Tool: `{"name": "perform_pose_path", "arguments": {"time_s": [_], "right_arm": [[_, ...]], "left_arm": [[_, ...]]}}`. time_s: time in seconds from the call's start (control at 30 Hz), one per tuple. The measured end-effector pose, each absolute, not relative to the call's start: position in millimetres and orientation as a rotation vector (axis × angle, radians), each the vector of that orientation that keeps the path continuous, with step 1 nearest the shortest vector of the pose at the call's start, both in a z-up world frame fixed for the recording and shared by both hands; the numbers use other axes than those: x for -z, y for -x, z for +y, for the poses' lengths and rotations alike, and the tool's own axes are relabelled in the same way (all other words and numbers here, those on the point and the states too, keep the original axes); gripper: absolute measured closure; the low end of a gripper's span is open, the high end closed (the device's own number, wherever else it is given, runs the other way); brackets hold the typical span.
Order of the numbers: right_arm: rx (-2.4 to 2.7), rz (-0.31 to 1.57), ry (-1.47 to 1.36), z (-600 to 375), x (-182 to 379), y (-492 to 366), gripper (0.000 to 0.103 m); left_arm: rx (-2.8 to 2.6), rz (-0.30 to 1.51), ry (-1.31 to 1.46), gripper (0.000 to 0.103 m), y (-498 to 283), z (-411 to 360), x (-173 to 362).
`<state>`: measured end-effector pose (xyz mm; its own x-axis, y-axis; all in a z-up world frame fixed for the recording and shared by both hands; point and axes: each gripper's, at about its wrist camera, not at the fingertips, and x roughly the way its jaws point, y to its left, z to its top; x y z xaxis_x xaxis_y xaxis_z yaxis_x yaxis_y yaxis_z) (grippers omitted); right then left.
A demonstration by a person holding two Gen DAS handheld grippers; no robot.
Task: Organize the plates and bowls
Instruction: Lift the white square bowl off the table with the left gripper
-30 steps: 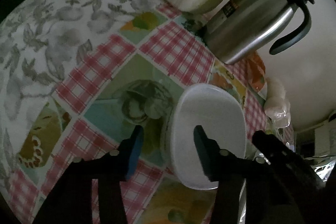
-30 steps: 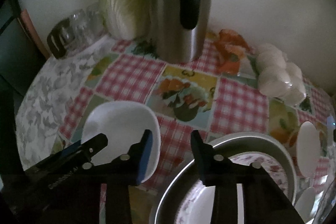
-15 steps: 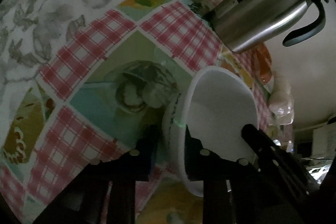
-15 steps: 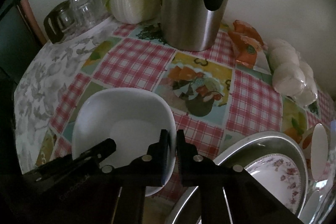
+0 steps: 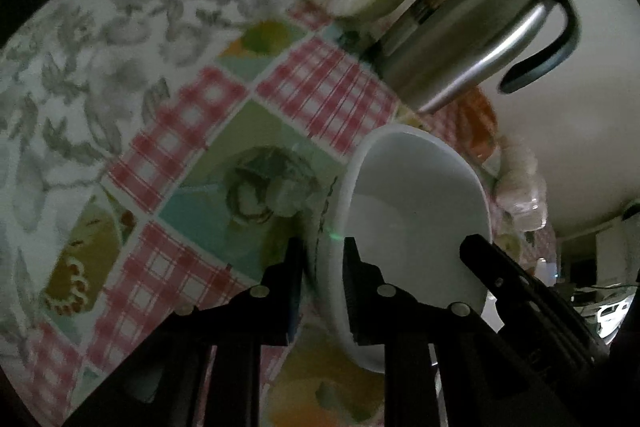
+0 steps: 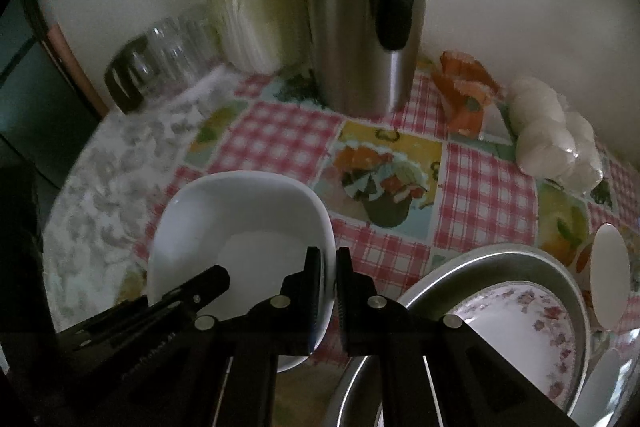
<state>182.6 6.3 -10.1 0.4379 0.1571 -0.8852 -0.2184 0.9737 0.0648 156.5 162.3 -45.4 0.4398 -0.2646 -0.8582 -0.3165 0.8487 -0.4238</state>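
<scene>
A white squarish bowl (image 5: 416, 211) is held at its two opposite rims over the patterned tablecloth. My left gripper (image 5: 322, 255) is shut on its left rim. My right gripper (image 6: 328, 267) is shut on the right rim of the same bowl (image 6: 240, 223). The right gripper's fingers (image 5: 480, 255) show at the bowl's far edge in the left wrist view. The left gripper's fingers (image 6: 200, 283) show at the bowl's near left in the right wrist view. A flowered plate (image 6: 520, 323) lies inside a steel basin (image 6: 480, 259) at the lower right.
A steel thermos jug (image 6: 360, 27) stands at the back by the wall, with a cabbage (image 6: 256, 11) and glass cups (image 6: 168, 51) to its left. An orange packet (image 6: 464, 91) and bagged white buns (image 6: 556, 139) lie to its right. A white cup (image 6: 608, 279) stands beside the basin.
Both grippers closed on the bowl's opposite rims over the last second. The bowl now sits a little higher in the frames and more tilted.
</scene>
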Motion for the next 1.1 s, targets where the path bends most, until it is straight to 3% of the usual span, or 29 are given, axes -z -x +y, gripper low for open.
{"name": "perform_pose_path", "arguments": {"time_s": [0.53,1.1], "right_arm": [[-0.244,0.921,-0.07,-50.5,-81.4,-122.1,0.094],[-0.128,0.89,-0.254,-143.5,-74.1,-61.6,0.094]], "left_arm": [[0.064,0.962,0.506,0.083,-111.0,120.6,-47.3],[0.168,0.986,0.313,0.083,-89.1,34.3,-56.6]]}}
